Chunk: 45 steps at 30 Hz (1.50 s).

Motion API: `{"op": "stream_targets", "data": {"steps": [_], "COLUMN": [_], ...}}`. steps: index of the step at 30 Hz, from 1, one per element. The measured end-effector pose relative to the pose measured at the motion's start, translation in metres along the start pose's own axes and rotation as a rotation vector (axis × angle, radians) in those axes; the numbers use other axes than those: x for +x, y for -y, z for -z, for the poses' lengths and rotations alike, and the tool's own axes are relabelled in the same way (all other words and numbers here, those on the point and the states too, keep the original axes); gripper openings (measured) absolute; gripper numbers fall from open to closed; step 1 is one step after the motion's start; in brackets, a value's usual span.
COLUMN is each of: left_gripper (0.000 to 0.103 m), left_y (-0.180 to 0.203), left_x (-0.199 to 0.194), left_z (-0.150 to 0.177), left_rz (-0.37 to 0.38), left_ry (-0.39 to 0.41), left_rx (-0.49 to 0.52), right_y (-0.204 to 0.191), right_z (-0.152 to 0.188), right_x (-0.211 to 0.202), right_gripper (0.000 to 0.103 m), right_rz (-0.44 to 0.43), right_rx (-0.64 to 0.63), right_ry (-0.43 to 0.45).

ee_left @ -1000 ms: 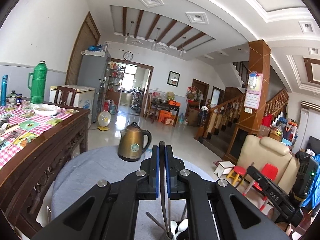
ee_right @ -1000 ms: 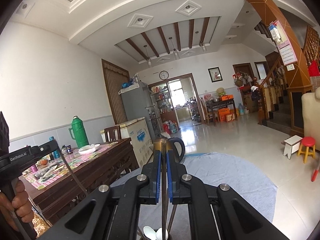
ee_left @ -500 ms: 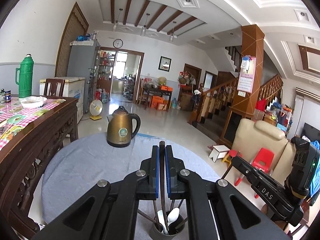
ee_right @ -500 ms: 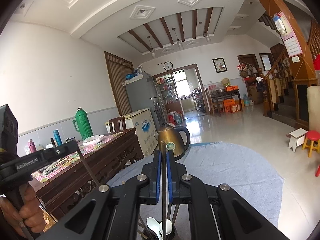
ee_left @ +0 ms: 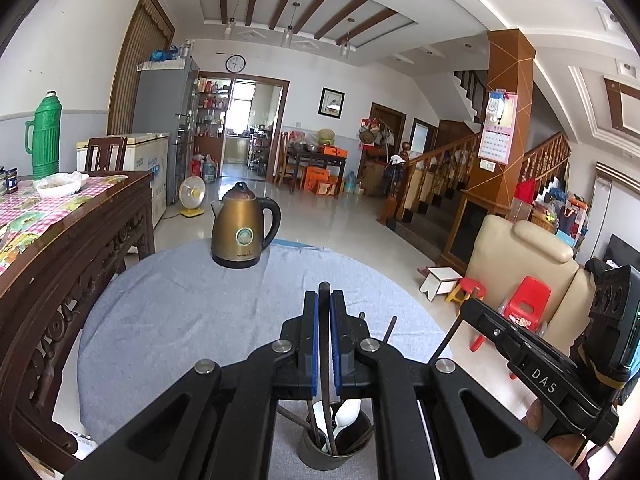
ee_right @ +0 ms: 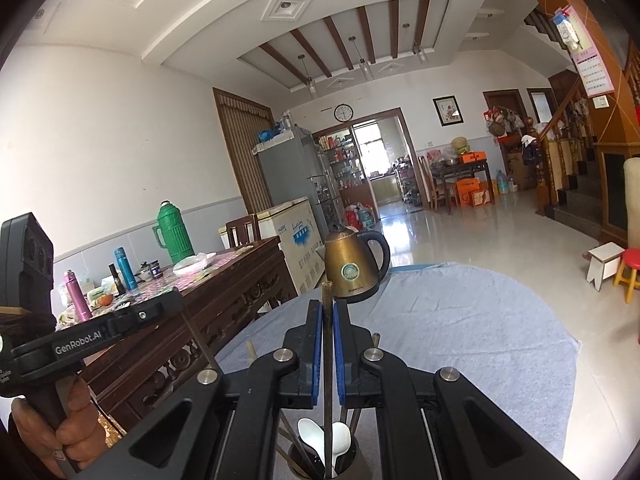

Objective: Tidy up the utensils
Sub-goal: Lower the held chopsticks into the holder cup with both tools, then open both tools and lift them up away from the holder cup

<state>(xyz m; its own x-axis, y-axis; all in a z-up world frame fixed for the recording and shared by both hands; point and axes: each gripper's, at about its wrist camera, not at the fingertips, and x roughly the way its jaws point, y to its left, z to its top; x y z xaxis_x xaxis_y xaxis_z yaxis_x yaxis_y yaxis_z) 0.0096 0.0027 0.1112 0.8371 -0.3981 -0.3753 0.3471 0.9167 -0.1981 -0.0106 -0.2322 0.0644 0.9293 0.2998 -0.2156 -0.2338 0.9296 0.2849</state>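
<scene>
My left gripper (ee_left: 324, 304) is shut on a dark chopstick (ee_left: 323, 344) that stands upright, its lower end in a dark utensil cup (ee_left: 334, 446). The cup holds white spoons (ee_left: 346, 416) and more chopsticks. My right gripper (ee_right: 327, 312) is shut on another dark chopstick (ee_right: 328, 344), its lower end in the same cup (ee_right: 324, 460) among white spoons (ee_right: 312, 434). Each gripper shows in the other's view: the right one (ee_left: 532, 368) at the right, the left one (ee_right: 100, 334) at the left.
The cup stands near the front edge of a round table with a blue-grey cloth (ee_left: 180, 320). A brass electric kettle (ee_left: 242, 232) stands at its far side. A dark wooden table (ee_left: 72, 232) with a green thermos (ee_left: 44, 136) is at the left.
Both grippers have lowered with their chopsticks, so the cup, the spoons and the table show more fully below the fingers. Both stay shut.
</scene>
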Motion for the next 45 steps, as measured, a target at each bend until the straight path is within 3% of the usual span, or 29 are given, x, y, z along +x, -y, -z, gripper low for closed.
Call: {"op": "stream_targets", "data": {"steps": [28, 45], "left_gripper": [0.006, 0.006], "left_y": [0.002, 0.007], "left_x": [0.009, 0.025], "left_z": [0.009, 0.02], "left_rz": [-0.006, 0.02], "left_ry": [-0.076, -0.151], "left_rx": [0.007, 0.02], "right_y": [-0.009, -0.006], "right_z": [0.023, 0.032], "right_x": [0.015, 0.03], "right_gripper": [0.006, 0.007], "right_rz": [-0.027, 0.006], "right_rx": [-0.024, -0.007], "right_ry": [-0.117, -0.169]}}
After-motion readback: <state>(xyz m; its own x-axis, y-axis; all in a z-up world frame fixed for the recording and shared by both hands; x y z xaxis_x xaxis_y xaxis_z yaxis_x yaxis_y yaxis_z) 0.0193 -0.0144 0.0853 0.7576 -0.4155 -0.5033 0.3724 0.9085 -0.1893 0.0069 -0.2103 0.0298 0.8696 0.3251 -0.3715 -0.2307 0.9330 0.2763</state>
